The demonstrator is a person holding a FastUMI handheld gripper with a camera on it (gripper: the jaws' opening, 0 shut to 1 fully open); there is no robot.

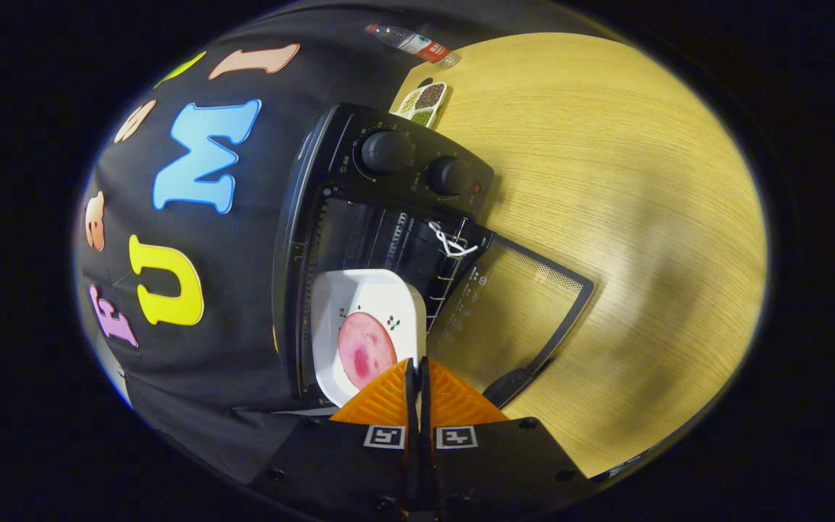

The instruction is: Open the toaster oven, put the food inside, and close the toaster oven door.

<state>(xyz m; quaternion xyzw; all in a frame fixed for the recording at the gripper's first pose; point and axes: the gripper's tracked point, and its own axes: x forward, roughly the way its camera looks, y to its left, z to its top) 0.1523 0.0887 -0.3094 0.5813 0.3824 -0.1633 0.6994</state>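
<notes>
The black toaster oven (pixel 388 167) stands on the wooden table with its glass door (pixel 512 304) folded fully open and lying flat. A square white plate (pixel 359 304) carrying a round pink slice of food (pixel 367 349) sits partly inside the oven's opening, over the wire rack. My gripper (pixel 415 370) is shut on the plate's near rim, its fingers pressed close together with the rim between them. The door's handle (pixel 508 388) lies just to the side of my fingers.
A white loop (pixel 450 243) hangs on the rack's edge. Two knobs (pixel 387 151) sit on the oven's control panel. Beyond the oven are a small compartment dish of beans (pixel 425 101) and a plastic bottle (pixel 414 42). The table (pixel 642 217) spreads past the door.
</notes>
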